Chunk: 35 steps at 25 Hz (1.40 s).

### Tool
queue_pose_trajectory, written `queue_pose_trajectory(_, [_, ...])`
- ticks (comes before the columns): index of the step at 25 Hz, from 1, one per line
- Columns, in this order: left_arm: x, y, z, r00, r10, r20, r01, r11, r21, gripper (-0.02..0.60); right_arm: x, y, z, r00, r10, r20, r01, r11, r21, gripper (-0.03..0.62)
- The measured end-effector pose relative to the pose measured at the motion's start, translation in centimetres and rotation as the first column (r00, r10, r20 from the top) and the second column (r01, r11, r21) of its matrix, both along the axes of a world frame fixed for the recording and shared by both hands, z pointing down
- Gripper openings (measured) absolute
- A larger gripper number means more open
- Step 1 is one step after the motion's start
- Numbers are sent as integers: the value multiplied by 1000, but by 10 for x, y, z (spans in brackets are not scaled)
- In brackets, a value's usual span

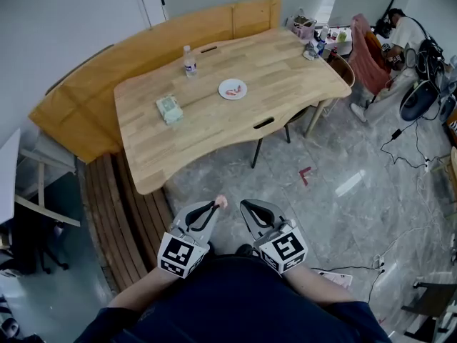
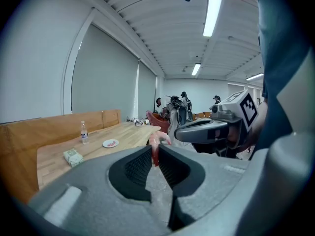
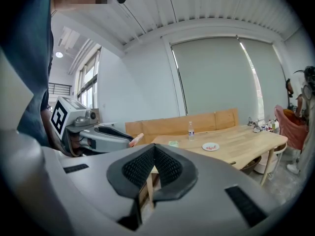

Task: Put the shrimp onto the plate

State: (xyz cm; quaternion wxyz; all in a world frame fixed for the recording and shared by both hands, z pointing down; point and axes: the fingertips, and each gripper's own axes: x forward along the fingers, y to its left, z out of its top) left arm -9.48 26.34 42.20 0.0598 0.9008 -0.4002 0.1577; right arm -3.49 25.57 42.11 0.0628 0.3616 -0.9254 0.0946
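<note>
**Shrimp** (image 2: 156,142): gripped by one end between the ribbed pads of the left claw (image 1: 215,206), with the pink body projecting past the tips. This end grip leaves most of the body free, which should allow a clean drop on release.

**Right claw** (image 3: 153,150): jaws together, nothing between them. It is held just beside the left claw, close to the person's body and out of the carrying path.

**Plate** (image 1: 233,89): white, on the tabletop (image 1: 214,131), well apart from both claws across open floor. It already carries a small pink-red item, probably another shrimp, though it is too small to confirm. A bottle (image 1: 189,61) and a green packet (image 1: 169,109) stand near the plate but apart from it.

**Step in hand, as judged:** transport. The next move calls for an approach to the tabletop, then lowering the left claw over the plate before opening.
</note>
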Motion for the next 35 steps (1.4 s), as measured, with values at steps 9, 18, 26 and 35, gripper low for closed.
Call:
queue_pose_trajectory(9, [11,-18,-1,999,-37,-8,37,999,21,46,18,-12,10,1000,-17,-9,17,1000,-9,9])
queue_pose_trajectory(18, [2,-85,-1,1000,5,-20,-4,999,36,46,9,-71,14,999,23,-39,-24,1000,-20,9])
queue_pose_trajectory(26, [-22,-174,-3,998,54,-12,-53,997,49,46,-13,-151,10,995,75,-62,-76,997,-17,9])
queue_pose_trajectory(35, [-46,-231,-6,993,120,-21,-119,992,48,46,-36,-204,4,986,149,-76,-149,989,-5,9])
